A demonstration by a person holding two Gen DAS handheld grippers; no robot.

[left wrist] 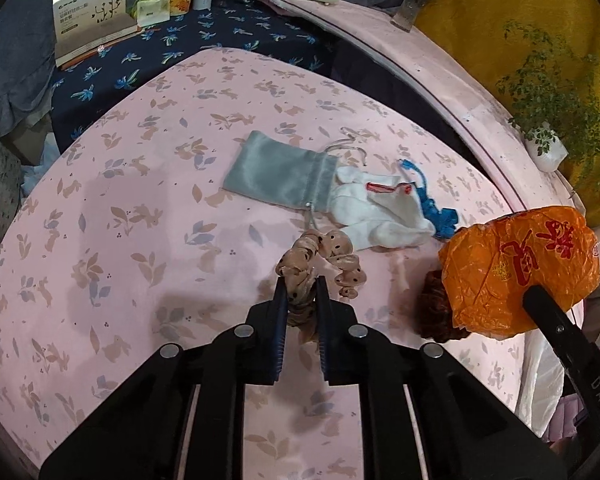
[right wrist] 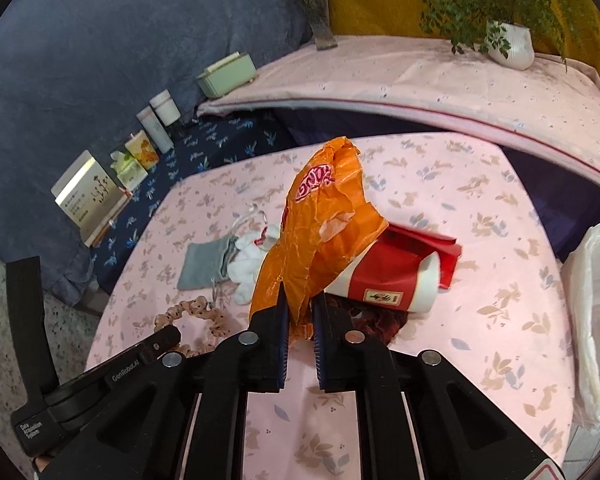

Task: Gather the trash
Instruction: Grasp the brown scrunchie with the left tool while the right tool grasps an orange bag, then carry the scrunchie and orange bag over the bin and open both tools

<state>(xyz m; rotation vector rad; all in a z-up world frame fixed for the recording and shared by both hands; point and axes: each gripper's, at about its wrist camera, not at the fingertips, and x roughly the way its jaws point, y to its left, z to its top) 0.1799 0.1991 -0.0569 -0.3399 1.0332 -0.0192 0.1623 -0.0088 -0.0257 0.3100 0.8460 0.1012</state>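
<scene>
Here the left gripper (left wrist: pixel 302 294) pinches the spotted scrunchie (left wrist: pixel 324 258) on the pink cloth (left wrist: pixel 140 240); to its right, the right gripper (right wrist: pixel 300 312) clamps the orange plastic bag (right wrist: pixel 320 216), near the red-and-white carton (right wrist: pixel 396 276).

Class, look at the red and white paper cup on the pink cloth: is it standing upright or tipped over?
Tipped over. The red and white paper cup lies on its side on the pink tablecloth, partly under the orange plastic bag.
</scene>
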